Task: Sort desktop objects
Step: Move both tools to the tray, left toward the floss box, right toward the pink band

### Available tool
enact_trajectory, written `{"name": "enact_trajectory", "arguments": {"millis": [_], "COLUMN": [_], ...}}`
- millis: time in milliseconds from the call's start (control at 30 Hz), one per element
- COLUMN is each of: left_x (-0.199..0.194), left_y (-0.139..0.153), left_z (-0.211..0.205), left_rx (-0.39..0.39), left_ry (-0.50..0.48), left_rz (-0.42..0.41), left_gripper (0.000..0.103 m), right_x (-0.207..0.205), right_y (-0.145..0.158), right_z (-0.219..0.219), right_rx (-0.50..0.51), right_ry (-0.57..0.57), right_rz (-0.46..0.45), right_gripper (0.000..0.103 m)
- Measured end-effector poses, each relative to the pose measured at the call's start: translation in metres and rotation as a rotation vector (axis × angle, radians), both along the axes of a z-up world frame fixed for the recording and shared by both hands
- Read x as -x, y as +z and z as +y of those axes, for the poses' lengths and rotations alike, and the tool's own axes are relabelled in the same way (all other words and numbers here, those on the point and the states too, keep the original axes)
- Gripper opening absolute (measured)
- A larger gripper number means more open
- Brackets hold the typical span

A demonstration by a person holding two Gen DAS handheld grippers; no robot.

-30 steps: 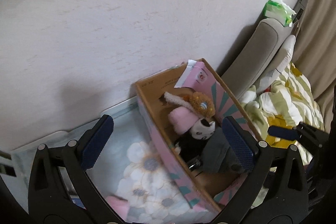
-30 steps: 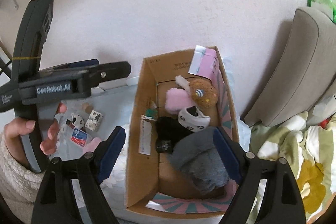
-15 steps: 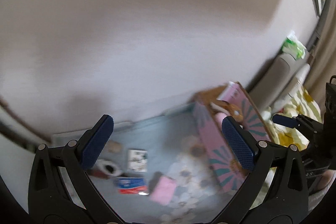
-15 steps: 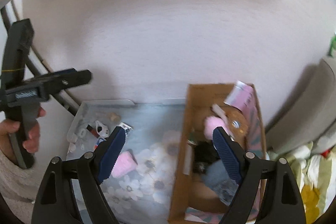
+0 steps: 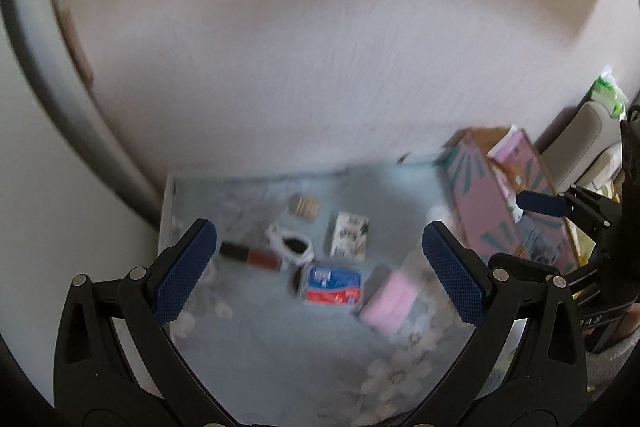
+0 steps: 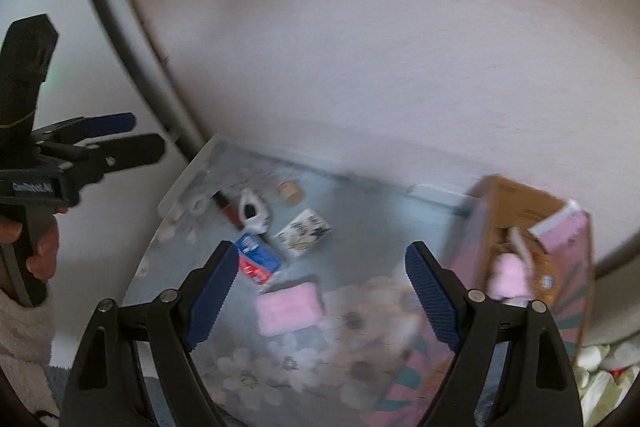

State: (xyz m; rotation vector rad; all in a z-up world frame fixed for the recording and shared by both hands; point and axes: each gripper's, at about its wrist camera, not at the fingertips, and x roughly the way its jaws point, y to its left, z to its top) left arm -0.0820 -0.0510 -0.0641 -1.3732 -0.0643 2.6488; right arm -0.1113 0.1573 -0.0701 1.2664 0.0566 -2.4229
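Both wrist views have swung away from the cardboard box [image 6: 516, 227], which filled the middle of each view a second ago and now sits at the right edge. The floral desk mat [image 5: 280, 339] takes its place, with the loose items on it well apart from the box.

The box holds soft toys, a pink one showing in the right wrist view. On the mat, from larger to smaller, lie a pink pack [image 5: 386, 301], a blue and red packet [image 5: 333, 285], a white patterned card box [image 5: 350, 235], a small white pouch [image 5: 292, 247], a dark red stick [image 5: 250, 255] and a tan block [image 5: 306, 207]. Motion blur makes these names a best guess.

The left gripper [image 5: 320, 267] is spread wide and empty above the packet. The right gripper [image 6: 318, 295] is also wide and empty, above the pink pack. The swing suggests the person is turning to pick up the next unsorted item, probably one for each hand.
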Motion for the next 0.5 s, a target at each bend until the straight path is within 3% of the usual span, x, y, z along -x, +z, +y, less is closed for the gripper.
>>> {"name": "enact_trajectory", "arguments": {"millis": [400, 500], "left_x": [-0.004, 0.0], "left_y": [-0.126, -0.157], "left_z": [0.035, 0.041], "left_rx": [0.052, 0.082], "left_ry": [-0.038, -0.026], "left_rz": [-0.106, -0.13], "left_gripper": [0.103, 0.103], "right_x": [-0.034, -0.038], "right_y": [-0.103, -0.128], "right_z": [-0.037, -0.045], "right_rx": [-0.055, -0.134], "right_ry": [0.105, 0.117], "right_rz": [-0.072, -0.053], "right_gripper": [0.083, 0.083]}}
